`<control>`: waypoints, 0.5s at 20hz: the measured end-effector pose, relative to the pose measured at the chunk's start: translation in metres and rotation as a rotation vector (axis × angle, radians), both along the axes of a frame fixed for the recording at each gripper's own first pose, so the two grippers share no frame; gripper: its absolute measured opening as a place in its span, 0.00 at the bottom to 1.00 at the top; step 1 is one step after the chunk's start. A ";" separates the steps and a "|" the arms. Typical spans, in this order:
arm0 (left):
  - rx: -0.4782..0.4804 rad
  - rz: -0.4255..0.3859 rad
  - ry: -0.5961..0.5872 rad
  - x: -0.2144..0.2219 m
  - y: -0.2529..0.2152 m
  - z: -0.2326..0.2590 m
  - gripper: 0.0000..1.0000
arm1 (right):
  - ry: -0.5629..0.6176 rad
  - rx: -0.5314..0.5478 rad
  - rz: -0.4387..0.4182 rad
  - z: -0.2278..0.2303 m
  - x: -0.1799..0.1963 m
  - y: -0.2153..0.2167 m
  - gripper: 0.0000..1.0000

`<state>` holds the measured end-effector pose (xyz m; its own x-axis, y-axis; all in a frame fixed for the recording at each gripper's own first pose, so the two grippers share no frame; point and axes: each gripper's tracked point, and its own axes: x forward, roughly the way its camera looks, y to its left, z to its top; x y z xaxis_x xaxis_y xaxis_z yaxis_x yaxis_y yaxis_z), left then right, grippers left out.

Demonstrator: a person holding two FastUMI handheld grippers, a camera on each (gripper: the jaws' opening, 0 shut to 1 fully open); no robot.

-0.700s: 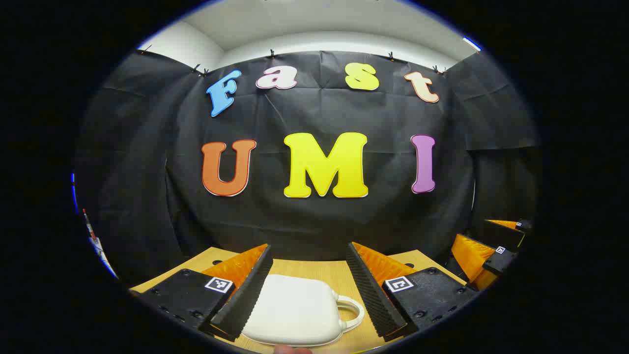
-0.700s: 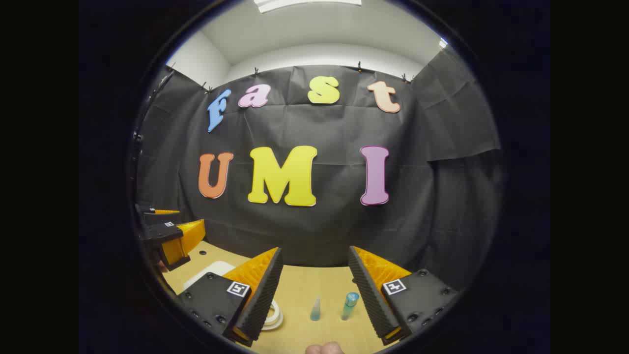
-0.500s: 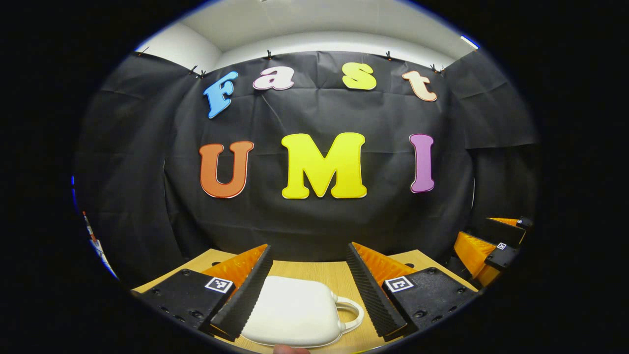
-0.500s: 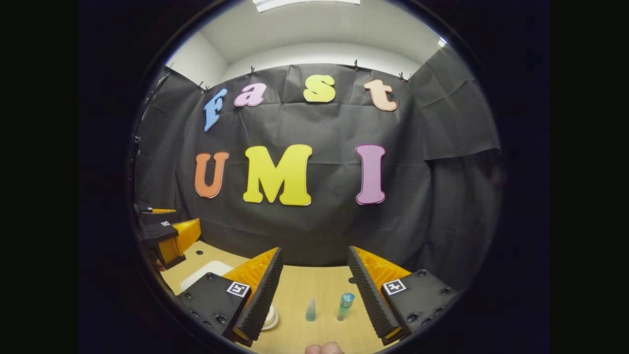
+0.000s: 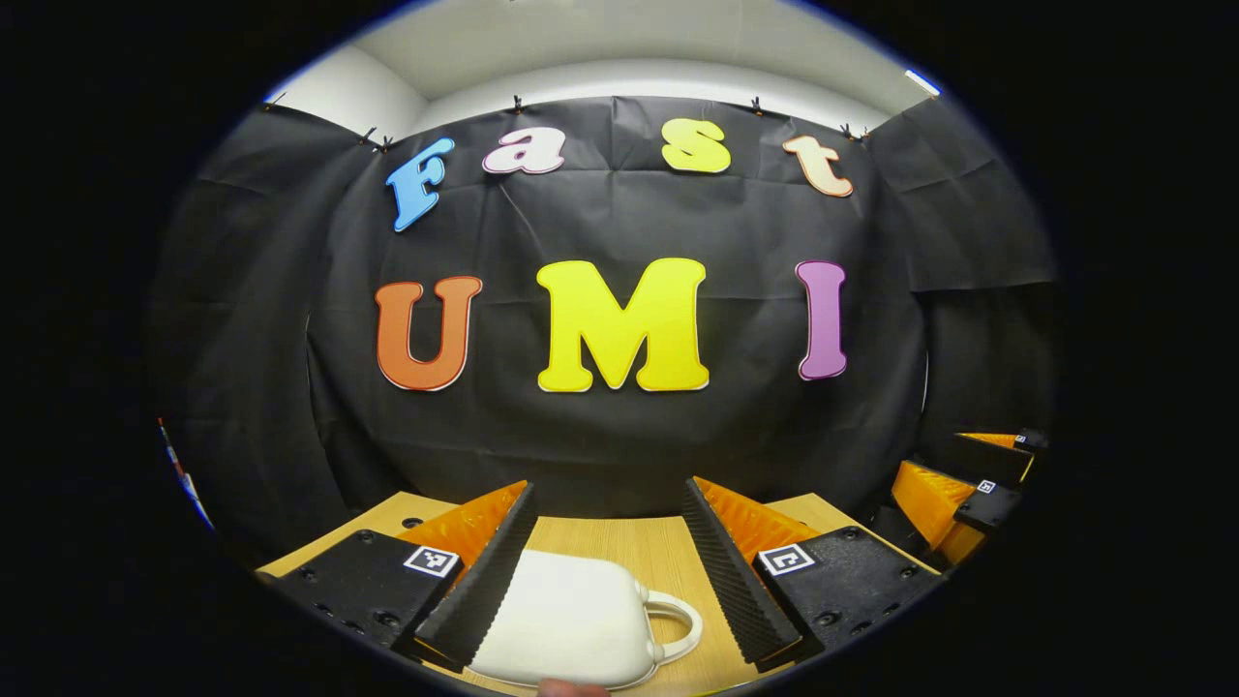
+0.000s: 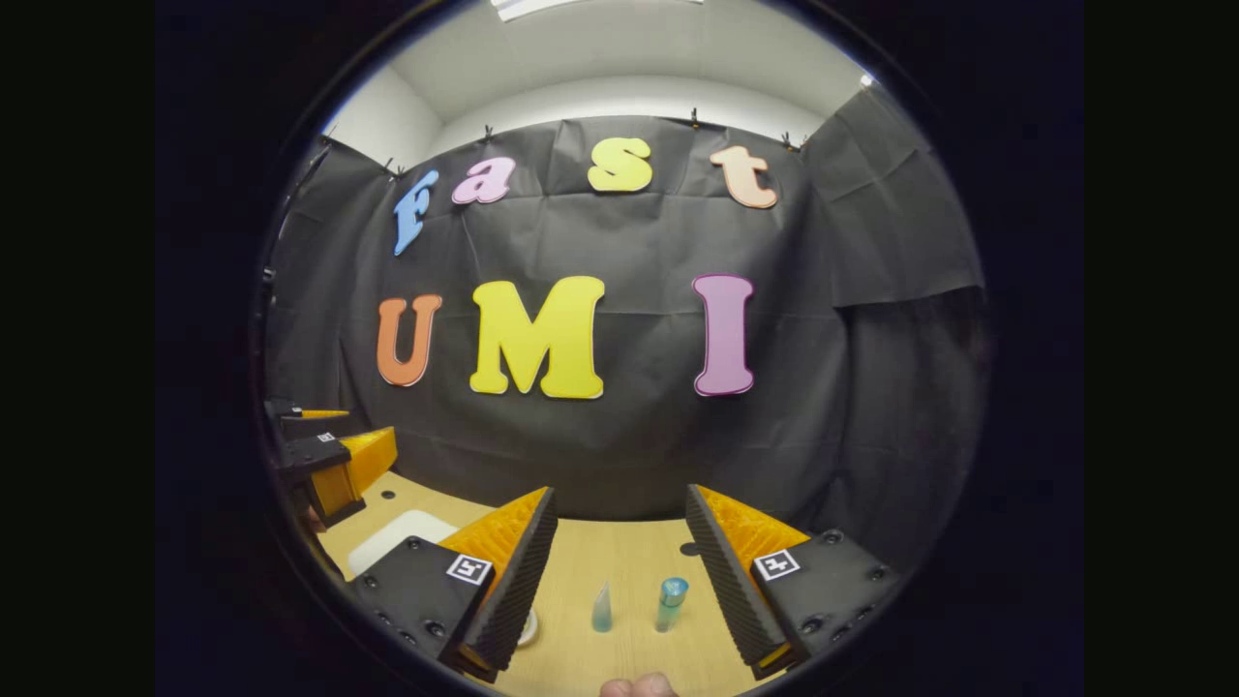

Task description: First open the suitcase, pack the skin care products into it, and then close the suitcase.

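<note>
The left tool (image 5: 605, 542) hangs with its fingers spread wide above the bench (image 5: 668, 542), gripping nothing. Beneath and between them lies the white suitcase (image 5: 571, 624), closed, its handle (image 5: 678, 624) to the right; against 0.7 s ago it sits a little farther left and lower. The right tool (image 6: 619, 542) is likewise wide and empty. Ahead of it stand two small skin care products, a pointed bottle (image 6: 602, 610) and a blue-capped tube (image 6: 669, 602), slightly farther left than before. The left tool (image 6: 334, 465) shows at that view's left edge.
</note>
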<state>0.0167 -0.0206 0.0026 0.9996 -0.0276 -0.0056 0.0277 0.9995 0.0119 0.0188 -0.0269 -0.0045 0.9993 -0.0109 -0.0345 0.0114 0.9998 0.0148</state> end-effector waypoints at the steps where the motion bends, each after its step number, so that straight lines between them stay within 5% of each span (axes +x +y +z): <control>1: -0.001 0.003 -0.001 -0.001 -0.001 0.001 0.96 | 0.003 0.003 0.003 0.000 0.001 -0.001 0.79; 10: 0.046 0.000 0.039 -0.007 -0.005 -0.014 0.96 | 0.019 0.001 0.007 -0.010 -0.002 -0.020 0.79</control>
